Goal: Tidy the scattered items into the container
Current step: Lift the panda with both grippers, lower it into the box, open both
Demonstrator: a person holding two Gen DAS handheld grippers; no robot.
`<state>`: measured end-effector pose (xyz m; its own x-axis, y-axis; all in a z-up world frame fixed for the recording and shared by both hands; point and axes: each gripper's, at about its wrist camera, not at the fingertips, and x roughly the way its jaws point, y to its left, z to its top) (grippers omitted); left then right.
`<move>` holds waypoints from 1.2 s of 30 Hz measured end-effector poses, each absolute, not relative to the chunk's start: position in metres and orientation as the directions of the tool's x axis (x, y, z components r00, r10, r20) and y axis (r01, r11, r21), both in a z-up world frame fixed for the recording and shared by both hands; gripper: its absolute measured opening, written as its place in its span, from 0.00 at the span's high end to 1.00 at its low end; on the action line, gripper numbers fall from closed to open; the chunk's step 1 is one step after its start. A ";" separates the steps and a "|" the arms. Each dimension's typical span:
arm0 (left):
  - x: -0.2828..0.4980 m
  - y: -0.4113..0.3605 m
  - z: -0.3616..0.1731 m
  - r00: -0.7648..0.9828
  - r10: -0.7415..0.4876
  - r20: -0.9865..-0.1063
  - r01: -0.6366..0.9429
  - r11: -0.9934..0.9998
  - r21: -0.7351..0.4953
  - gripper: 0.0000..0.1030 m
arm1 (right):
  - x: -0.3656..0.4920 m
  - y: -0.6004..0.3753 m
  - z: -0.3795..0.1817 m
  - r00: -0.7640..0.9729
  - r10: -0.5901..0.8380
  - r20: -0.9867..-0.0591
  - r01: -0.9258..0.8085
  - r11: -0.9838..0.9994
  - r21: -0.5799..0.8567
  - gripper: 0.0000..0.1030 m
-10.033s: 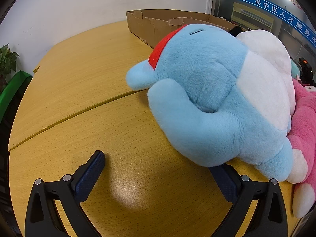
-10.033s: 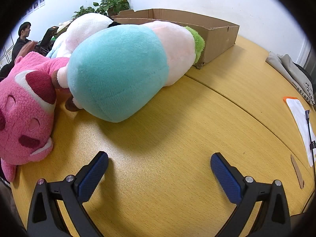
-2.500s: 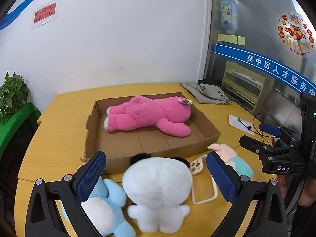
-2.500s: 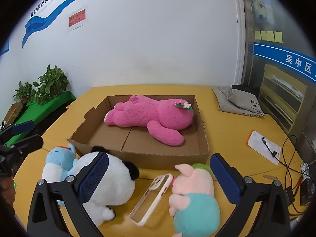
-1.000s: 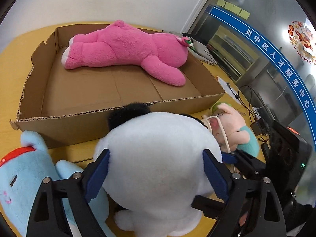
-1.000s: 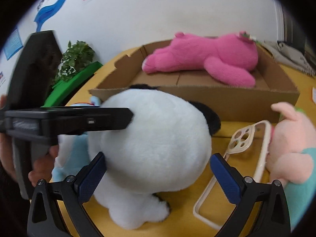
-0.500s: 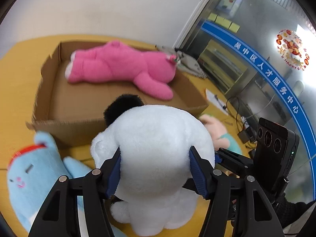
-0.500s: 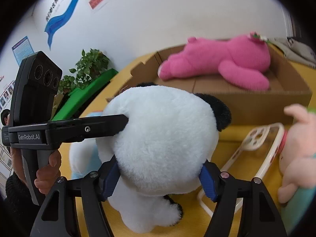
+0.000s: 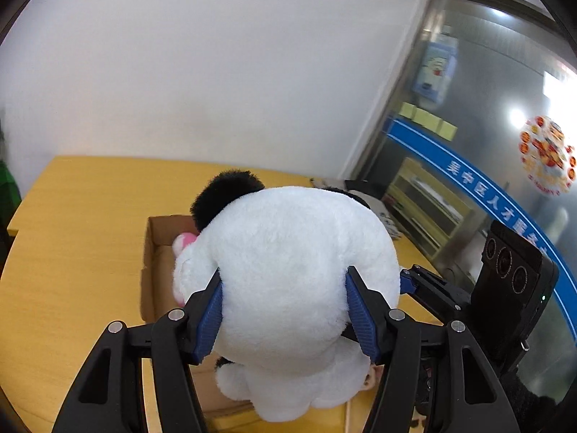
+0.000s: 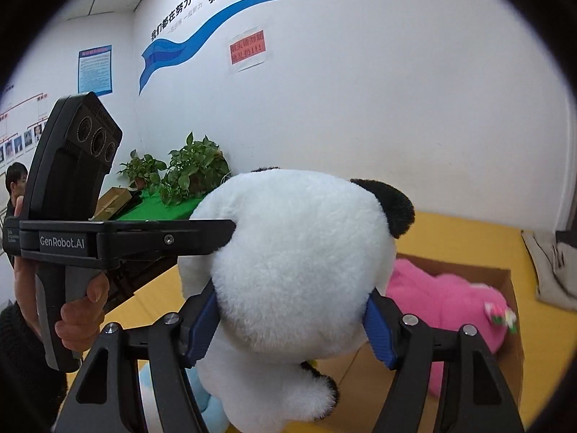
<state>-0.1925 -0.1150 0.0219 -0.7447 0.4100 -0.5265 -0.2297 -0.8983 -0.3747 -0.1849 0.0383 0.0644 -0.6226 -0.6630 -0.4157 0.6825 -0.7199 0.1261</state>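
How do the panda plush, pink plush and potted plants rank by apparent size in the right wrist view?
1. Panda plush, largest by far, though it is closest to the camera.
2. Pink plush, partly hidden inside the cardboard box.
3. Potted plants, smallest, but farther back, so their true size is unsure.

White wall point(image 10: 360, 108) w/ blue stripe; yellow table point(image 9: 72, 234); potted plants point(image 10: 187, 173).

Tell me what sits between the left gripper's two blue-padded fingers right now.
The white plush panda with black ears fills the left gripper, both pads pressing into its fur in the left wrist view. The right gripper clamps it too.
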 end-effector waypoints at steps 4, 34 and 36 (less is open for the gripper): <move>-0.227 -0.133 -0.022 -0.707 0.365 -0.605 -0.142 -0.912 -0.384 0.36 | -0.230 0.016 0.025 -0.577 -0.674 -0.461 0.686 -0.707 0.173 0.32; -0.071 -0.055 0.002 -0.820 0.145 -0.553 -0.090 -0.988 -0.125 0.00 | -0.129 0.098 0.011 -0.739 -0.349 -0.576 0.373 -0.924 0.081 0.00; -0.055 -0.042 0.005 -0.831 0.123 -0.543 -0.076 -0.991 -0.108 0.00 | -0.105 0.114 0.017 -0.767 -0.301 -0.567 0.339 -0.940 0.041 0.00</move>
<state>-0.0547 -0.0421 0.0048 -0.8306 0.1231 -0.5431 -0.0761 -0.9912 -0.1082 -0.1050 0.1142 0.0172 -0.7667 -0.3011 -0.5671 0.3387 -0.9400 0.0412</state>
